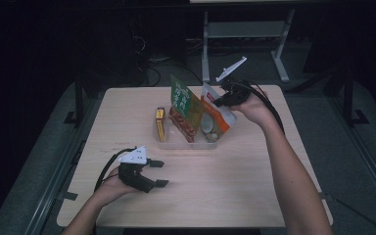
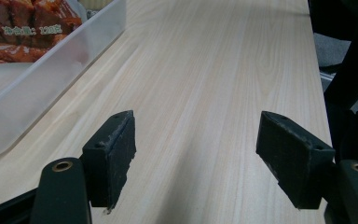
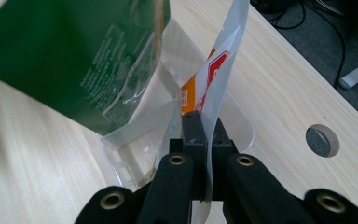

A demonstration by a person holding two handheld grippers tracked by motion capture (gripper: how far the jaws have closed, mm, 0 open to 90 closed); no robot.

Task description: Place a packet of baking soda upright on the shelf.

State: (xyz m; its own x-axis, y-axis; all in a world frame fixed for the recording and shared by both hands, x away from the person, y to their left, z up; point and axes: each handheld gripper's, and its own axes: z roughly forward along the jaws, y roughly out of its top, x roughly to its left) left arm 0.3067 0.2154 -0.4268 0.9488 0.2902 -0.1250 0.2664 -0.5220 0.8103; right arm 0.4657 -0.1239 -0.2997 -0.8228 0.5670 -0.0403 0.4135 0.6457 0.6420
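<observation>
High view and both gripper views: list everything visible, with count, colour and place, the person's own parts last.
Table: one, light wood, centre.
Clear plastic bin: one, translucent, mid-table.
Green packet: one, upright in the bin.
Orange-and-white pouch: one, at the bin's right end, clamped by the right gripper.
Yellow box: one, at the bin's left end.
Desk frame: one, white, behind the table.
Left gripper: black, open, near the table's front left.
Right gripper: black, on the pouch.
Forearms: two.

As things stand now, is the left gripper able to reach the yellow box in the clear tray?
Probably yes. The left gripper is open and holds nothing, and bare table lies between it and the yellow box, which stands at the near-left end of the clear tray. The green packet sits on its far side.
</observation>
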